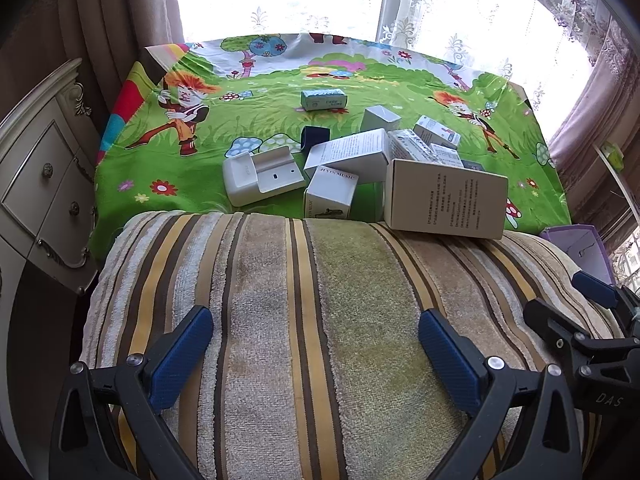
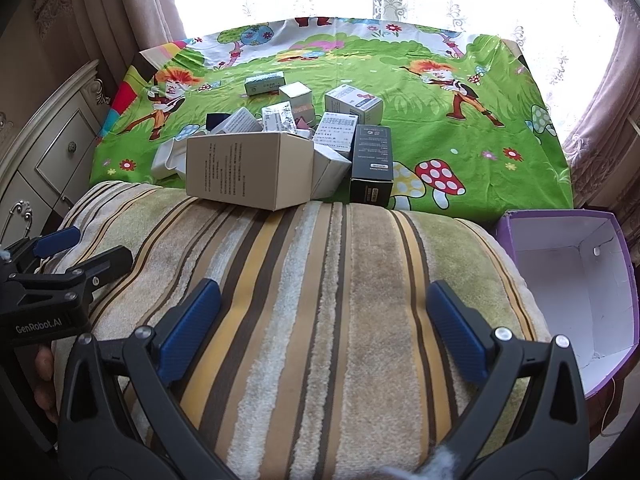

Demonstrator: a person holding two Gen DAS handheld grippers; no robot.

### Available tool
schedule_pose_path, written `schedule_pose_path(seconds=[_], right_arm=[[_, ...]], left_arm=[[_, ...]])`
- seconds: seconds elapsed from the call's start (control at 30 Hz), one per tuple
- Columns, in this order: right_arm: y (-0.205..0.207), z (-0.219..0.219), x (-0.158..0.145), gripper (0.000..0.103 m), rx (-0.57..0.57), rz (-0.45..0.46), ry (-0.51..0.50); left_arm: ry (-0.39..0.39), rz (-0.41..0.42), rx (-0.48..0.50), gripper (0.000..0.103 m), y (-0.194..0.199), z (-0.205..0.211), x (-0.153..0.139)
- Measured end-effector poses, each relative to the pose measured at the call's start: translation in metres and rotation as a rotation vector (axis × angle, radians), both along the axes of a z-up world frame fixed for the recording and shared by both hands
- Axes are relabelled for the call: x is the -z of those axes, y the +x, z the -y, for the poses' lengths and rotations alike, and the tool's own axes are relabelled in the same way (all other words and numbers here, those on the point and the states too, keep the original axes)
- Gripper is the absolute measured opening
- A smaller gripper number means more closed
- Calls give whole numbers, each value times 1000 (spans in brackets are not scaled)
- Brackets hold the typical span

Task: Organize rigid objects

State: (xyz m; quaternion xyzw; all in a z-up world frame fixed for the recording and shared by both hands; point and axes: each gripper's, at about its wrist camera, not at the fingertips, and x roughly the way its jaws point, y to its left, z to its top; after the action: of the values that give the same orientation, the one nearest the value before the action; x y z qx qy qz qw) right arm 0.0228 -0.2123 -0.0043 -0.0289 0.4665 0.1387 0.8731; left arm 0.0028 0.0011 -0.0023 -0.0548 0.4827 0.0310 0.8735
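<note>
Several small cardboard boxes lie jumbled on a green cartoon-print cloth point(image 1: 256, 120). The biggest is a large white box point(image 1: 446, 204) point(image 2: 250, 168) at the pile's near edge, resting on a striped towel. A black box point(image 2: 372, 164) stands right of it, a white plastic case point(image 1: 262, 176) left of it, and a teal box point(image 1: 323, 99) lies farther back. My left gripper point(image 1: 316, 354) and right gripper point(image 2: 322, 326) both hover open over the striped towel point(image 1: 320, 320) point(image 2: 320, 280), short of the pile, holding nothing.
An empty purple box with a white inside point(image 2: 576, 284) point(image 1: 576, 246) sits to the right of the towel. A cream dresser point(image 1: 44, 176) stands at the left. Curtains and a bright window lie behind the table. The green cloth right of the pile is bare.
</note>
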Motion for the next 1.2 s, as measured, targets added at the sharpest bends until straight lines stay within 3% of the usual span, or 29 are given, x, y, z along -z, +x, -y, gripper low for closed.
schedule_pose_path(seconds=[0.23,0.4,0.53,0.8,0.97,1.2], right_arm=[[0,0,1,103,1,5,11],[2,1,3,103,5,6,21],[3,-1,4,103,1,1,12],[13,8,1,103,-53,-89,61],[11,19,-6,103,-45,-61,126],[25,42,-23,103,12,19,69]], left_arm=[[-76,37,-4,103,-5,-9,-4],[-22,31,13,103,-4,0,-5],[-38,45,32,103,-4,1,-7],[-86,61,53,100,-3,0,-12],[-128,70,81,97,2,3,-17],[-183,65,158,97,26,24,-26]])
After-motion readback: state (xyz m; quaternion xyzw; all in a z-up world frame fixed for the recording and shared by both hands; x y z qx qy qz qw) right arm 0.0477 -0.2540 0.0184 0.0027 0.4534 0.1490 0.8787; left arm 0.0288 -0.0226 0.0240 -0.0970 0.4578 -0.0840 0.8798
